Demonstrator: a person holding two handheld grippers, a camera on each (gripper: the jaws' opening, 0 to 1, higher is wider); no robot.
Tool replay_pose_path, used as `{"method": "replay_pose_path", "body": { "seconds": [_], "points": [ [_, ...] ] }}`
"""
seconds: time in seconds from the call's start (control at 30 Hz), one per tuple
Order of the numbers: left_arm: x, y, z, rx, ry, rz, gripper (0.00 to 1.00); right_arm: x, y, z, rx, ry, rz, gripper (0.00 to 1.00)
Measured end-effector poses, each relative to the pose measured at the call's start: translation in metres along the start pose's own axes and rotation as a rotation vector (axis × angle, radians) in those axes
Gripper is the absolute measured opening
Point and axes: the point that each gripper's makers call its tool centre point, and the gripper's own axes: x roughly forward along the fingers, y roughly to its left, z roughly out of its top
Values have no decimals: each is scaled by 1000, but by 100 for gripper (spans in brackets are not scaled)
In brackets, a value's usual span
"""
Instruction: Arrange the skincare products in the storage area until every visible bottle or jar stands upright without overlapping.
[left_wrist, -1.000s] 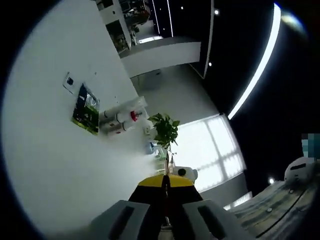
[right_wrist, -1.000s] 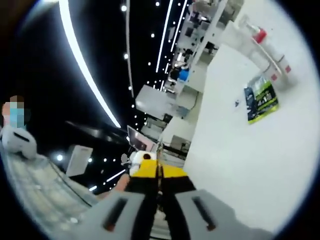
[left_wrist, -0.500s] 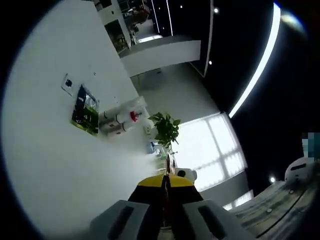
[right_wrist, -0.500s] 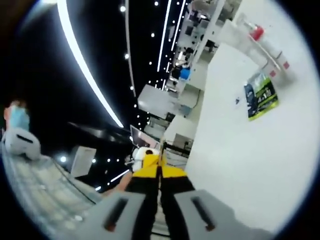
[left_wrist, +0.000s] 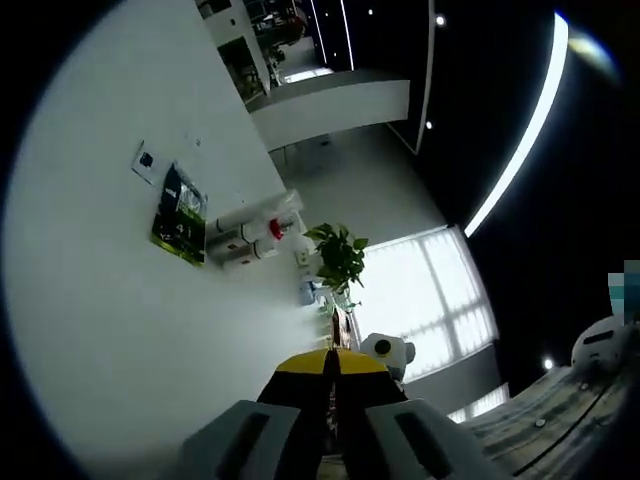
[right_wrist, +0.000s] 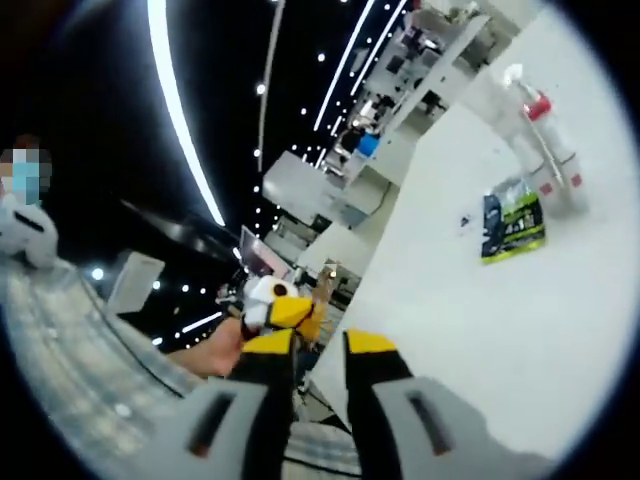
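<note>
Nothing is in hand yet; this looks like the approach. The left gripper (left_wrist: 331, 368) has its jaws pressed together, the right gripper (right_wrist: 320, 345) has them spread, both empty. The bottles (left_wrist: 245, 238) lie across the white table (left_wrist: 110, 330), well apart from both, beside a green packet (left_wrist: 180, 215). Next, I'd reach in and stand 1 upright.

Dark ceiling crossed by a long bright light strip (left_wrist: 520, 130) and dotted with small spotlights (right_wrist: 300, 125). Large gridded window (left_wrist: 430, 300) glowing white behind a leafy potted plant (left_wrist: 338, 255). Broad white table surface (left_wrist: 110, 330), with white shelving (right_wrist: 440, 40) far off.
</note>
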Motion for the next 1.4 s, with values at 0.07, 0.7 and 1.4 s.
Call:
{"method": "replay_pose_path", "body": {
  "seconds": [0.07,0.7,1.4],
  "points": [
    [0,0,1,-5,-1,2,0,-1,0,-2,-83,22,-24,24],
    [-6,18,29,-16,-30,81,0,-17,-35,-8,-371,66,-385,80],
    [2,44,67,-16,-11,164,0,-61,-72,-8,-366,53,-729,81]
  ]
}}
